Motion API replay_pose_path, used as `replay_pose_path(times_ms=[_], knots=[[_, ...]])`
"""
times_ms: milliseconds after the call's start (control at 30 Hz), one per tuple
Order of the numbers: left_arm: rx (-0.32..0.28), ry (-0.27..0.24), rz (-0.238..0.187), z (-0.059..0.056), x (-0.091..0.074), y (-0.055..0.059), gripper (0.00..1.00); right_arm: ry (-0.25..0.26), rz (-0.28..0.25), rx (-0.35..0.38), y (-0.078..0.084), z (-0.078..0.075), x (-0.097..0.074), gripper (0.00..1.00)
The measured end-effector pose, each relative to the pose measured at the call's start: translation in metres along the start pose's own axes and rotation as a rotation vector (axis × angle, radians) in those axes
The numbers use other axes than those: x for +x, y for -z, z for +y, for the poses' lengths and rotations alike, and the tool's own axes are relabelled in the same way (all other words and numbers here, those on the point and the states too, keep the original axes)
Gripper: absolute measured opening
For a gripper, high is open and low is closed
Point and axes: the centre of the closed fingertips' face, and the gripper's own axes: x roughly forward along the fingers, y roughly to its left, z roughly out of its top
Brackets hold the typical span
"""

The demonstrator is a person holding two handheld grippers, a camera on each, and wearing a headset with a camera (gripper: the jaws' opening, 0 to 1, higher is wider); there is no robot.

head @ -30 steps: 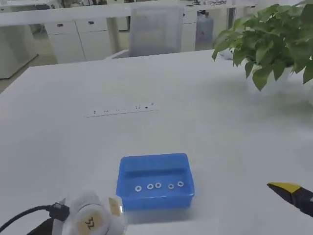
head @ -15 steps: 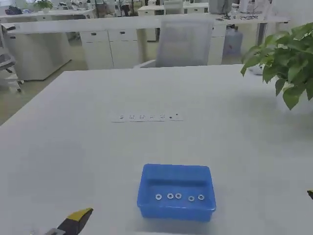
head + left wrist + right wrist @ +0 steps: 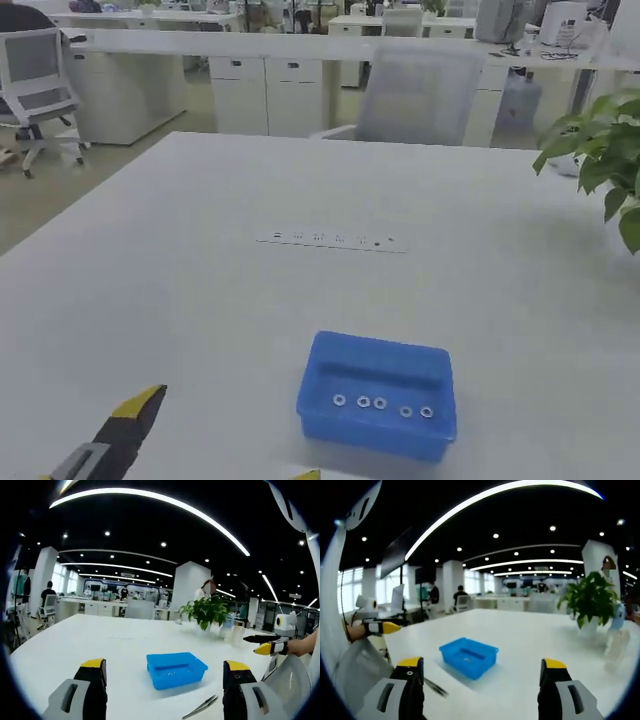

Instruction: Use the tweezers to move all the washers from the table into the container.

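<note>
A blue container (image 3: 378,397) sits on the white table (image 3: 200,300) with several washers (image 3: 380,404) in a row inside it. A yellow fingertip (image 3: 145,402) of a gripper pokes in at the lower left, short of the container. My left gripper (image 3: 164,666) stands open, facing the container (image 3: 176,669), with the tweezers (image 3: 200,707) lying on the table just ahead. My right gripper (image 3: 480,663) is open too and empty, looking at the container (image 3: 468,656) from farther off, with the tweezers (image 3: 435,686) near its left jaw.
A potted plant (image 3: 605,160) stands at the table's right edge. A socket strip (image 3: 330,240) is set in the table beyond the container. An office chair (image 3: 420,95) stands behind the table. The other gripper (image 3: 265,645) hangs at the right.
The head camera has swung, shifting the picture. The yellow-tipped gripper at the right has left the head view; a yellow jaw now shows at lower left. Container and washers lie as before.
</note>
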Motion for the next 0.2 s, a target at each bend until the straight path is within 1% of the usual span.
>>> replay_pose_path(times_ms=[67, 133, 200], knots=[[0.006, 0.002, 0.008, 0.0001, 0.0000, 0.0014, 0.99, 0.004, 0.002, -0.009, 0.0001, 0.0001, 0.0000, 0.95], [0.005, 0.007, 0.006, -0.0003, -0.0002, 0.0011, 0.99, 0.008, 0.002, -0.012, -0.0007, 0.0006, 0.0006, 0.94], [0.005, 0.007, 0.004, 0.0000, -0.0004, 0.0010, 0.99, 0.017, 0.003, -0.006, 0.0008, -0.0026, -0.0005, 0.94]])
